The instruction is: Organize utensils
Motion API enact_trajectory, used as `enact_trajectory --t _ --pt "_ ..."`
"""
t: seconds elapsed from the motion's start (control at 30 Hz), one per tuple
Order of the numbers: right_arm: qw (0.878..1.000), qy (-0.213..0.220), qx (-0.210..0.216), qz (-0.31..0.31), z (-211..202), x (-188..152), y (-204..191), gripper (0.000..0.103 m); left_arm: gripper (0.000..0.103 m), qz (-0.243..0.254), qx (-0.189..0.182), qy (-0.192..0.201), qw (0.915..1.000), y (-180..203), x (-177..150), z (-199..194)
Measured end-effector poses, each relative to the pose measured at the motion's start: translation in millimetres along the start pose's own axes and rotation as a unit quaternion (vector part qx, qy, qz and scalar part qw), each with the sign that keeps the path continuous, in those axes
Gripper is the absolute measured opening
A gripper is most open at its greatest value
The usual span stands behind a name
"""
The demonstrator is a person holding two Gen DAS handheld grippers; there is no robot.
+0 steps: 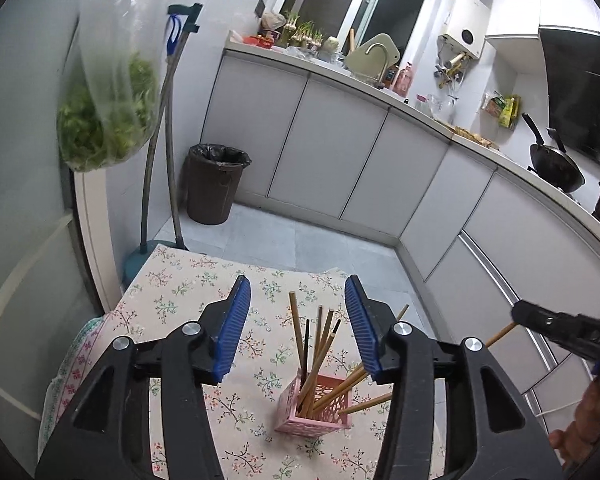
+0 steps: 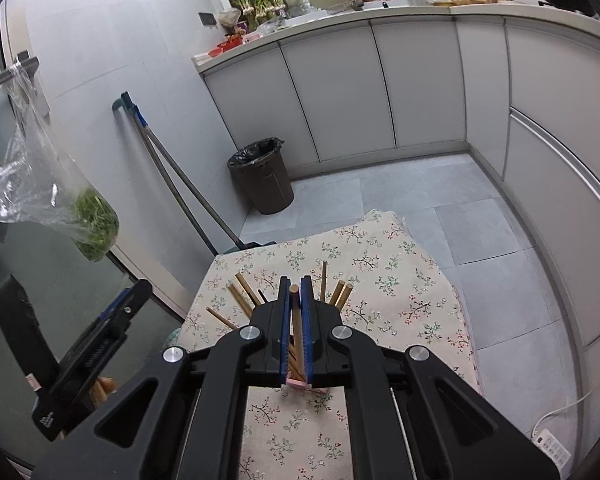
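A pink latticed holder (image 1: 314,406) stands on the floral tablecloth (image 1: 180,292) with several wooden chopsticks (image 1: 298,330) leaning in it. My left gripper (image 1: 298,320) is open and empty, its blue pads either side above the holder. My right gripper (image 2: 296,300) is shut on one wooden chopstick (image 2: 297,316), held over the holder, whose pink edge (image 2: 300,383) shows below the pads. Other chopsticks (image 2: 246,292) fan out behind it. The right gripper also shows at the right of the left wrist view (image 1: 560,328), gripping that chopstick (image 1: 500,334).
The small cloth-covered table (image 2: 400,288) stands on a grey tiled floor. A brown bin (image 1: 214,184) and a mop (image 1: 156,152) stand by the wall. A bag of greens (image 1: 108,120) hangs from the door handle. Kitchen cabinets (image 1: 340,152) run behind and right.
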State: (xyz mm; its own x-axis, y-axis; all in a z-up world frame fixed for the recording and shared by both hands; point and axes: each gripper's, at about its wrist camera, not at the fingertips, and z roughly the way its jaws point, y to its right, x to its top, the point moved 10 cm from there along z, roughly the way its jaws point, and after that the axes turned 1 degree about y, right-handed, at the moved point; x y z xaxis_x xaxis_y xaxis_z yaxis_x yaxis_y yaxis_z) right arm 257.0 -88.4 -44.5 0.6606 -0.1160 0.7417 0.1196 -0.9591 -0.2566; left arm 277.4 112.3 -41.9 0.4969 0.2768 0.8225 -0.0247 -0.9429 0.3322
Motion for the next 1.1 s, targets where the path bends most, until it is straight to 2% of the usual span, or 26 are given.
enact_trajectory --t 0.13,0.23,0.4,0.57,0.63,0.8,0.93,1.0,1.1 --pt "1.000 -0.015 -0.009 -0.006 25 -9 -3 0.005 0.051 -0.009 0.002 -0.009 0.9999 -11 -9 5" --pt "1.000 -0.019 -0.004 -0.017 39 -15 -9 0.009 0.059 -0.018 0.005 -0.006 0.9998 -18 -13 6" --pt "0.999 -0.027 -0.005 -0.018 45 -22 -11 0.017 0.081 -0.023 0.021 0.017 0.9994 -23 -10 -2" --pt "0.999 -0.028 -0.017 -0.015 43 -25 -3 0.020 0.092 -0.028 0.027 0.024 0.9990 -23 -9 -5" --pt "0.999 -0.025 -0.024 -0.013 42 -26 1 0.026 0.096 -0.036 0.025 0.026 0.9987 -22 -9 -7" --pt "0.999 -0.002 -0.042 -0.019 33 -25 8 0.045 0.096 -0.034 0.040 0.035 0.9980 -19 -7 -17" --pt "0.998 0.020 -0.049 -0.017 23 -28 15 0.064 0.096 -0.015 0.055 0.030 0.9979 -13 -8 -22" --pt "0.998 0.027 -0.049 -0.016 18 -30 17 0.068 0.096 0.002 0.062 0.024 0.9978 -4 -11 -24" --pt "0.997 0.044 -0.062 -0.021 8 -34 23 0.083 0.096 0.031 0.080 0.024 0.9960 7 -17 -26"
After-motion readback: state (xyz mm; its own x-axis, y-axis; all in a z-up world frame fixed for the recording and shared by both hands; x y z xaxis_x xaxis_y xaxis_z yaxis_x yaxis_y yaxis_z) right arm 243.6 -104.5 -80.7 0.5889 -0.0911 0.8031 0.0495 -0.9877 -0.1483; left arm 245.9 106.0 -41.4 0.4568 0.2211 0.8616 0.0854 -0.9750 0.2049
